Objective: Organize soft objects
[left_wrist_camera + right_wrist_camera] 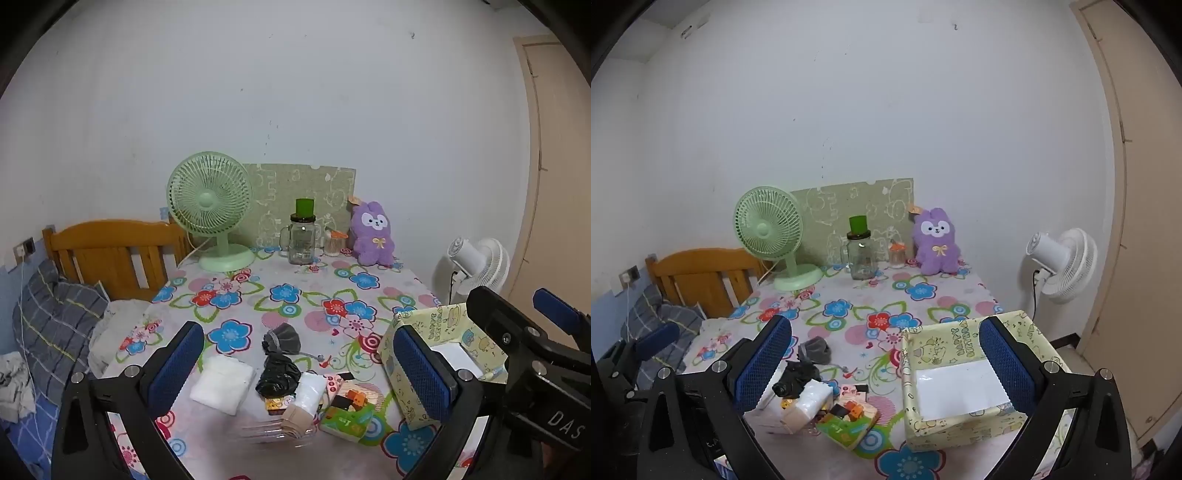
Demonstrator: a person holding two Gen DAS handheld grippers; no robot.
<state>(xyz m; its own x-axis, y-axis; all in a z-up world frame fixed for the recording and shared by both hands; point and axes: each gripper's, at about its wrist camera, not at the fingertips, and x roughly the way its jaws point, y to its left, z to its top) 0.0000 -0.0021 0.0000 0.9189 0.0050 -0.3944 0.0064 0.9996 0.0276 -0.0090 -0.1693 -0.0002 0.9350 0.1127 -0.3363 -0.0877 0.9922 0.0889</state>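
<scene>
Floral-printed cloth covers the bench, on which every item is found loose. No sorting is judged to have been done: the yellow patterned box at the right front is seen with only its bare white floor, and nothing soft has been placed inside it.

The soft objects are clustered at the front centre of the bench, just left of the box. A white folded cloth is laid flat at the left of the cluster. A crumpled black bag is located beside it, with a grey fabric pouch just behind. A white tissue pack is set against the black bag, and a beige rolled item is seen at the front edge. A green booklet and small cards are mixed in; these are judged not to be soft. A purple plush rabbit is stood at the far edge against the wall, well apart from the cluster.

The left claw is held with its jaws fully apart and nothing between them; the cluster is framed ahead of it. The right claw is likewise spread wide and empty, with the box lying ahead of its right finger.

All of the task is judged to remain: each soft item must be picked up and gathered, presumably into the box.
</scene>
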